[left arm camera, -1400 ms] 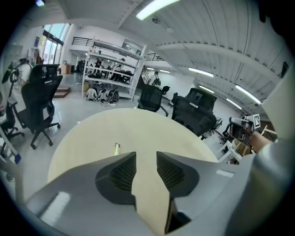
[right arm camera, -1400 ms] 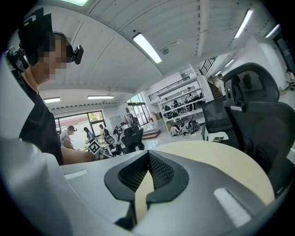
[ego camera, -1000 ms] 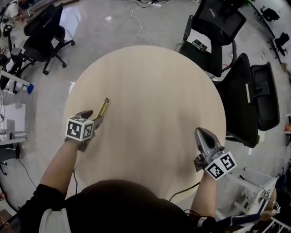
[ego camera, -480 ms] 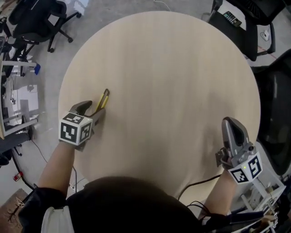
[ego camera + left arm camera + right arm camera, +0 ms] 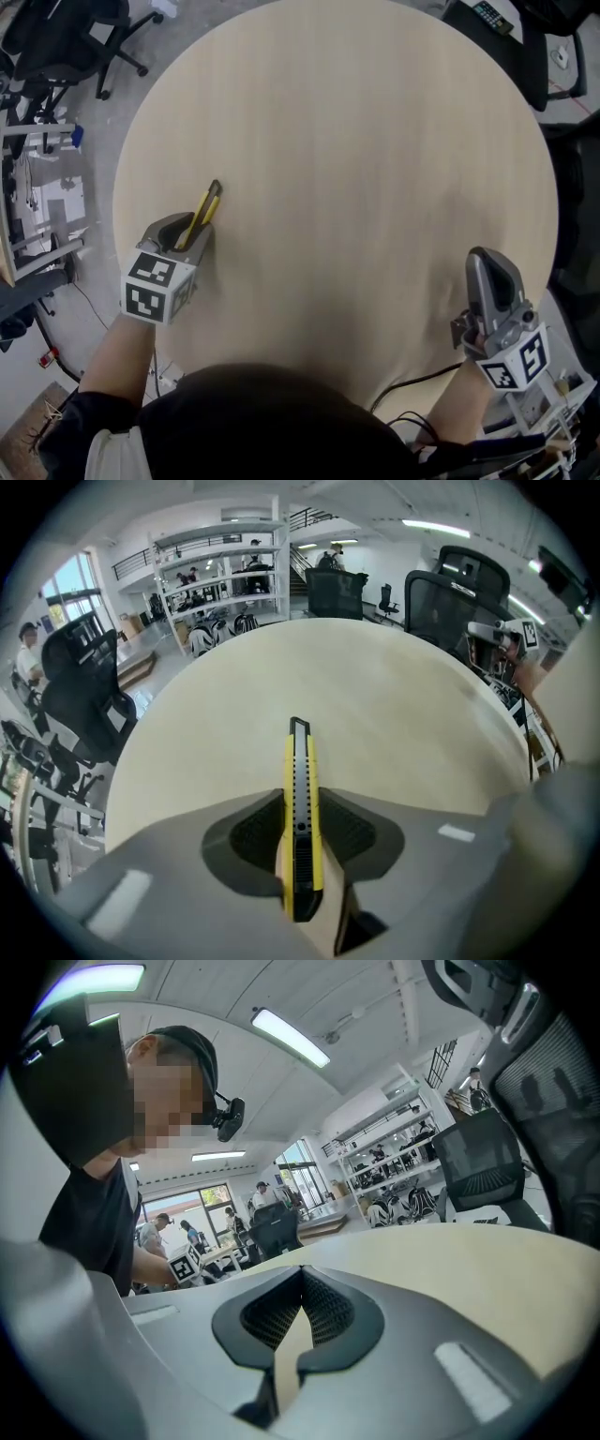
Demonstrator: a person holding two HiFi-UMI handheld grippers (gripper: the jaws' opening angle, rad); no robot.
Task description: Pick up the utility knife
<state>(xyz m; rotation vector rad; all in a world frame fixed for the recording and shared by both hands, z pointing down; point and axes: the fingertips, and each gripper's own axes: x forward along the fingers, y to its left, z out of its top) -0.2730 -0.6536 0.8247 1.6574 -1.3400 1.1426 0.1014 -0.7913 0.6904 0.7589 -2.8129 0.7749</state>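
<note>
Left gripper [image 5: 190, 232], jaws just closing, clamps the yellow utility knife [image 5: 206, 204] near the round table's [image 5: 356, 141] left edge; bare tabletop lies rightward. Right gripper [image 5: 487, 265], tips together, empty, sits at the near-right rim; an office chair [image 5: 66, 37] stands off the far-left edge.

No readable text, numbers or brands anywhere.
Only printed marks are black-and-white square code patterns, no letters, on the marker cube [image 5: 155, 286] of the left gripper [image 5: 190, 234] and on the marker cube [image 5: 514, 361] of the right gripper [image 5: 486, 257]. The keypad device [image 5: 489, 12] at the top edge is too small to read.
</note>
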